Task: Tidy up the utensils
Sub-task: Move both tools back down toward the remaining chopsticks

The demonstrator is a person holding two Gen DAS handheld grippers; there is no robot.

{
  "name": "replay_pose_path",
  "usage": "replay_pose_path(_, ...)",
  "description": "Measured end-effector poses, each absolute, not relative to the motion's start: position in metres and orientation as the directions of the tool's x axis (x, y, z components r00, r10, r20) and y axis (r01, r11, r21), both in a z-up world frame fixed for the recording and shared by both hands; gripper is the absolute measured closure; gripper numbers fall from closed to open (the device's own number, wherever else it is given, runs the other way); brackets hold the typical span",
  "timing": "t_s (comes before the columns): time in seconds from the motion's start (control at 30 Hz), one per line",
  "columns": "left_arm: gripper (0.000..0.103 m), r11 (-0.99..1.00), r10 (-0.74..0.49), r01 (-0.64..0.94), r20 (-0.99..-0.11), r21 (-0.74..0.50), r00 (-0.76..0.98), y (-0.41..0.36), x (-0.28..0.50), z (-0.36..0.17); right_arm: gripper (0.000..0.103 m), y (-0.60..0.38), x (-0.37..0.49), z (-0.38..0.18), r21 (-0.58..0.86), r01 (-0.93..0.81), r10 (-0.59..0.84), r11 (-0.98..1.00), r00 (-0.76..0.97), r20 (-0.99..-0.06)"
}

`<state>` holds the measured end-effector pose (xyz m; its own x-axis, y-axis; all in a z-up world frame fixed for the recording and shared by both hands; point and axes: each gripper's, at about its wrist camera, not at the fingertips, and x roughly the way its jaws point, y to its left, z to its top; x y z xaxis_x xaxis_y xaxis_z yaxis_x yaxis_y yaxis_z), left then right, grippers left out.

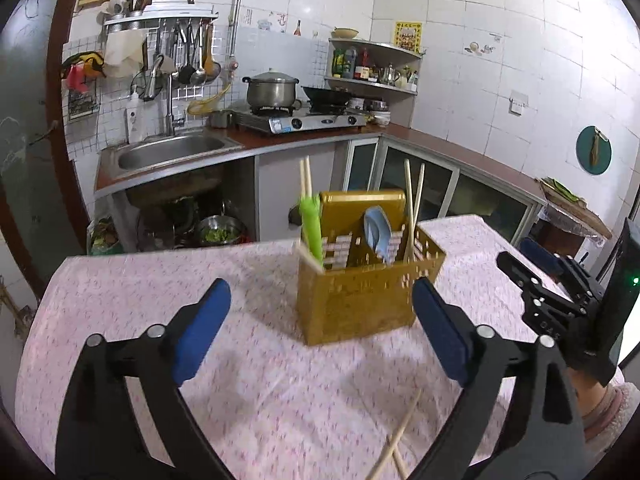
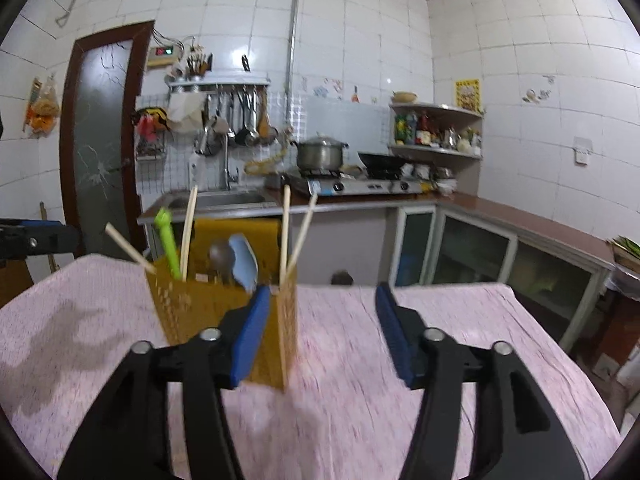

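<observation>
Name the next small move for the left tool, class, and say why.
Probably lower the left tool onto the chopsticks lying crossed on the table. They are not yet in the caddy, and this tool is open and empty, right above them.

Left wrist camera sitting low over pink tablecloth (image 1: 120,300), facing yellow utensil caddy (image 1: 360,300) from near. Right wrist camera looking from caddy's right side, closer, more level. Both sharing caddy, cloth, kitchen counter (image 2: 360,200) behind.

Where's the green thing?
The green utensil stands in the yellow holder's left end, beside chopsticks, on the pink tablecloth.
</observation>
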<state>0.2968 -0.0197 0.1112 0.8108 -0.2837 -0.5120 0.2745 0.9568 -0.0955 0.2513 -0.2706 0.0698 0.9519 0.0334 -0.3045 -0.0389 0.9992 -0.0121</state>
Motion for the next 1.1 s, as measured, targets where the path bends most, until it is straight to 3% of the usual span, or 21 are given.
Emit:
replay_pose_path(0.2,0.007,0.961,-0.266,0.258,-0.573,-0.096,0.775,-0.013,0.268,0.076,0.038,-0.273,0.220,0.043,0.008,0.017,-0.012,1.000,0.914,-0.405)
replay_pose_path(0.37,0.007,0.960,-0.250,0.275,-0.635,-0.062,0.731,-0.025,0.250,0.038,0.038,-0.278,0.210,0.016,0.032,0.069,-0.046,0.997,0.879,-0.474)
replay_pose_path(0.73,0.009,0.940,-0.232,0.342,-0.711,0.013,0.663,-0.060,0.239,-0.019,0.038,-0.296,0.213,-0.013,0.068,0.130,-0.076,0.989,0.848,-0.525)
replay_pose_path(0.83,0.024,0.928,-0.249,0.373,-0.718,0.016,0.650,-0.068,0.238,-0.022,0.038,-0.295,0.214,-0.015,0.067,0.130,-0.075,0.989,0.843,-0.533)
replay_pose_path(0.9,0.041,0.916,-0.259,0.401,-0.735,0.018,0.626,-0.076,0.240,-0.025,0.038,-0.293,0.214,-0.016,0.059,0.127,-0.076,0.990,0.842,-0.534)
replay_pose_path(1.1,0.068,0.896,-0.262,0.444,-0.776,0.026,0.574,-0.100,0.255,-0.033,0.038,-0.292,0.214,-0.014,0.059,0.126,-0.075,0.990,0.840,-0.537)
